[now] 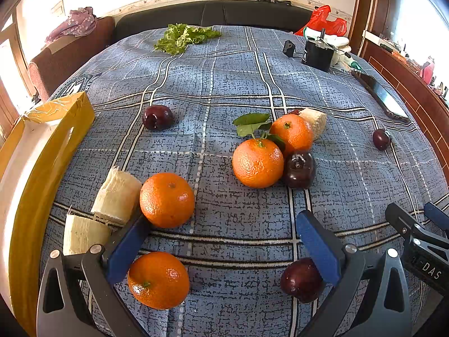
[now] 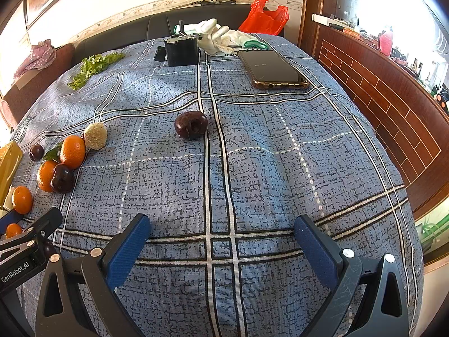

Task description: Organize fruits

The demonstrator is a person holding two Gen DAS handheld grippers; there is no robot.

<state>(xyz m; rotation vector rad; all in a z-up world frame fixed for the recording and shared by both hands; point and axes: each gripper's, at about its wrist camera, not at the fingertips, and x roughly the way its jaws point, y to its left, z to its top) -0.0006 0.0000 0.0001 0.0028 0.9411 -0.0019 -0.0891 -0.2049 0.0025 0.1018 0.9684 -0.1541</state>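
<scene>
Gathering has barely begun: both the left hand-held gripper (image 1: pixel 221 241) and the right hand-held gripper (image 2: pixel 221 241) stand apart and empty above the bed (image 2: pixel 280 168), oranges (image 1: pixel 167 199) and plums (image 1: pixel 301 279) lie scattered beside the yellow box (image 1: pixel 42 151), and the next move calls for closing on the nearest fruit.

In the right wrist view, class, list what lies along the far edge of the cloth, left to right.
Lettuce → black box → white gloves → phone.

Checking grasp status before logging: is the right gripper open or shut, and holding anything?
Open and empty. In the right wrist view the right gripper has its blue pads spread wide, with only bare tablecloth between them.
</scene>
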